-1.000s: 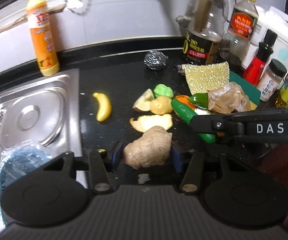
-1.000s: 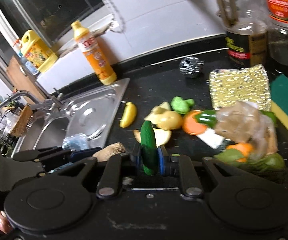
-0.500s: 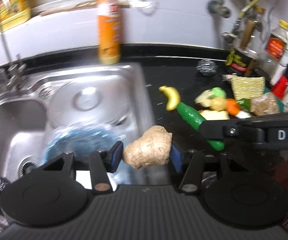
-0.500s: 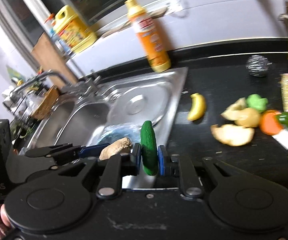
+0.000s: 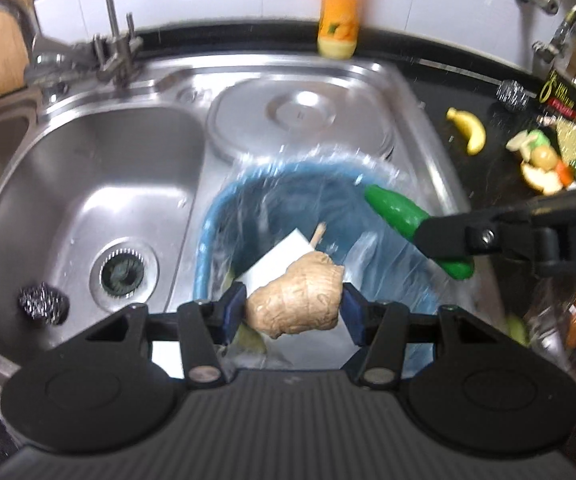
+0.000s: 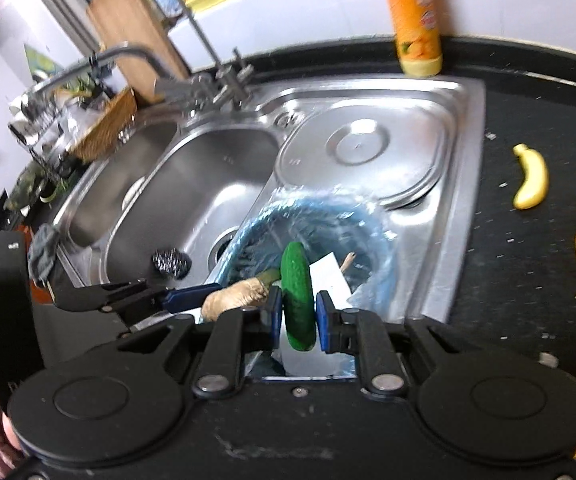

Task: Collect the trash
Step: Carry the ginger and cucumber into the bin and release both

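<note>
My left gripper (image 5: 294, 310) is shut on a knobbly beige ginger root (image 5: 296, 306) and holds it over the blue bin (image 5: 207, 236) lined with a clear bag, set into the steel sink unit. My right gripper (image 6: 298, 316) is shut on a green cucumber (image 6: 298, 294), also above that bin (image 6: 376, 224). In the left wrist view the cucumber (image 5: 404, 216) juts in from the right in the other gripper's black fingers. White paper (image 5: 283, 258) and a wooden stick lie in the bin. In the right wrist view the ginger (image 6: 233, 292) shows at the left.
A steel sink basin (image 5: 87, 184) with a drain and a metal scourer (image 5: 41, 304) lies left of the bin. A round steel lid (image 5: 300, 116) sits behind it. An orange bottle (image 6: 414, 20) stands at the wall. A banana (image 6: 530, 178), peels and food scraps (image 5: 544, 164) lie on the black counter.
Both grippers have swept left from the counter's scrap pile to above the lined bin, each still gripping its item. The sink and tap have come into view.
</note>
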`<state>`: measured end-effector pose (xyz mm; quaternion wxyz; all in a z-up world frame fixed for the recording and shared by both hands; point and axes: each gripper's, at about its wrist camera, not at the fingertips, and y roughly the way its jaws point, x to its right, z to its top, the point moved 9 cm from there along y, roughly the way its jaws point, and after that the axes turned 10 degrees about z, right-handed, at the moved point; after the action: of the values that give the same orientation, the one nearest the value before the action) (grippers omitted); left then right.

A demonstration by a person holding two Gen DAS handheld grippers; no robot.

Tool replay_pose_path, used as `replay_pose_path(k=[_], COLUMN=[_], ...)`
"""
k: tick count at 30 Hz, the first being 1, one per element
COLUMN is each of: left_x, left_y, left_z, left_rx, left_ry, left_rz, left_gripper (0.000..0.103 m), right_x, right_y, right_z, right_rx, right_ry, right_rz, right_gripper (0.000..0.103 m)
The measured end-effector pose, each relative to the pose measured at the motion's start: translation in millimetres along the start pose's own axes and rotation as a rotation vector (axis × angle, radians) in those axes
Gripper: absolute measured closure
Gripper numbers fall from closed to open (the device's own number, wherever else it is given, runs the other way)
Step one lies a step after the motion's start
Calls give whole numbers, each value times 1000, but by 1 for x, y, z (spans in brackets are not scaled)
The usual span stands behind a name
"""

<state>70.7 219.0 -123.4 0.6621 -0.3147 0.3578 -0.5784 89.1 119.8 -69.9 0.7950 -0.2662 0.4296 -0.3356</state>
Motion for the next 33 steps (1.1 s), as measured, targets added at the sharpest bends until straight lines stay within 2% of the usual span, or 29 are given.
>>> replay_pose_path(k=[8, 17, 19, 20, 21, 22, 23, 24, 27, 29, 33], left_x=[3, 7, 7, 7, 7, 7, 8, 9, 10, 9, 7], left_y=[27, 34, 34, 33, 32, 30, 26, 22, 9, 2, -3], left_z=[-25, -32, -32, -32, -32, -32, -30, -29, -22, -17, -10], left_rx=[-68, -82, -82, -82, -81, -74, -58, -46, 1, 29, 38], left_ry=[75, 118, 123, 125, 129, 132, 135, 135, 126, 113, 70], left_rz=[1, -19, -19, -15, -10, -7, -8, -14, -3, 11, -2], left_gripper=[53, 53, 52, 52, 49, 36, 31, 21, 1, 0, 0], right_x=[-2, 1, 1, 2, 2, 0, -1, -3, -10, -13, -13], right_y=[45, 57, 56, 57, 56, 53, 52, 50, 41, 34, 22], right_z=[-18, -23, -23, -22, -21, -20, -19, -18, -12, -9, -2], right_rx=[-128, -164, -170, -168, -162, -155, -149, -142, -111, -94, -63], right_ry=[-11, -2, 2, 2, -2, -8, -11, -13, -37, -44, -37], right_rz=[-51, -66, -72, -77, -82, -86, -84, -79, -75, -73, -67], right_gripper=[86, 85, 82, 72, 58, 51, 37, 24, 8, 1, 0])
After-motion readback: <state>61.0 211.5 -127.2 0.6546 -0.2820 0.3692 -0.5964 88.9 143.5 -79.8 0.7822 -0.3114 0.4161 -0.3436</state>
